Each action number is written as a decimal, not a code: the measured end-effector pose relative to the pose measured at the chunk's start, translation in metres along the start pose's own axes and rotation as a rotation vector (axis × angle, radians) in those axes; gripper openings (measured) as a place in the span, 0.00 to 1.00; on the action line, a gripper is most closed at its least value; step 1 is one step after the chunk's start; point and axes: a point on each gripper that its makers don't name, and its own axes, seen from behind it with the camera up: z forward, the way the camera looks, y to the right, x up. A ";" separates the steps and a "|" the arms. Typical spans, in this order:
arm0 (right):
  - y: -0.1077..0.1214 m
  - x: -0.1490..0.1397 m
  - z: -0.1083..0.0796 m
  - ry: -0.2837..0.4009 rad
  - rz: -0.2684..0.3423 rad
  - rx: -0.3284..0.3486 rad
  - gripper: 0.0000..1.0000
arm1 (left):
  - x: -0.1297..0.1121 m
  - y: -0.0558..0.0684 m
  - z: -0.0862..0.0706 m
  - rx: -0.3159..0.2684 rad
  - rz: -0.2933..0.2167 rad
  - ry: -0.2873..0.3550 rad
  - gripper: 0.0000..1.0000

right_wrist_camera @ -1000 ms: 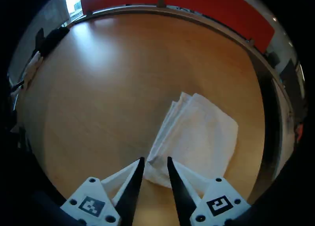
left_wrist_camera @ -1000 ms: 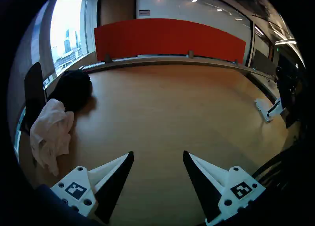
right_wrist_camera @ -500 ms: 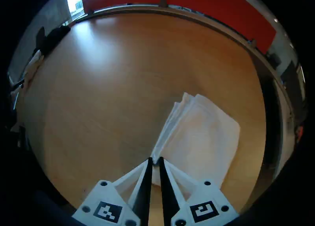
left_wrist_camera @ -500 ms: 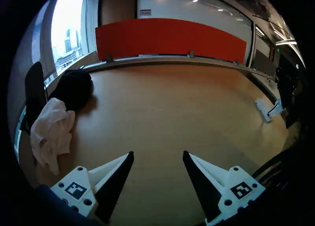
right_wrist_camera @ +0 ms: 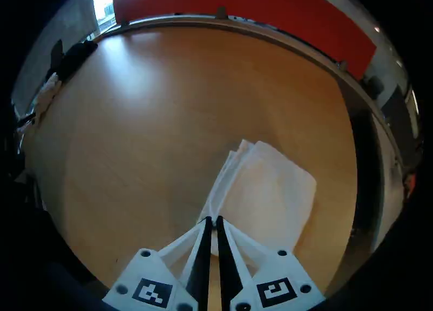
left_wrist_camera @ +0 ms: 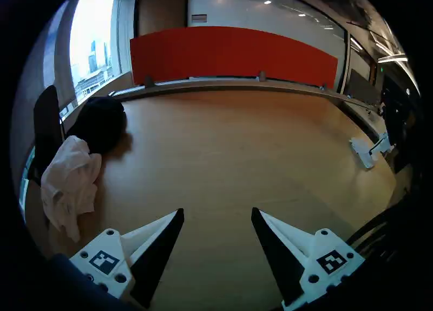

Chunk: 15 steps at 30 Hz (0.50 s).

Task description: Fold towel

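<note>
The right gripper (right_wrist_camera: 212, 224) is now pinching the near corner of the white towel (right_wrist_camera: 265, 197), its fingers having closed from apart, and the towel is shifting with them. The wooden desk (right_wrist_camera: 151, 121) is stretching wide around it. The towel, already layered, is lying at five o'clock of centre, so a last fold is probably starting. The left gripper (left_wrist_camera: 216, 213) is hovering, fingers apart, gripping nothing.

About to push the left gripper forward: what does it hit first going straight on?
Nothing lies ahead of the open left gripper on the wooden table; the red divider at the far edge seems first, though depth is unclear.
</note>
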 end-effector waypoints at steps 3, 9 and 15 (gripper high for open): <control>0.005 0.004 -0.008 0.010 -0.007 -0.011 0.07 | 0.001 0.001 0.000 -0.003 0.001 0.004 0.92; 0.015 0.015 -0.027 0.040 -0.022 -0.036 0.07 | 0.003 0.002 0.002 -0.008 -0.001 0.008 0.92; 0.025 0.024 -0.044 0.062 -0.035 -0.055 0.07 | 0.006 0.004 0.003 -0.012 0.005 0.014 0.92</control>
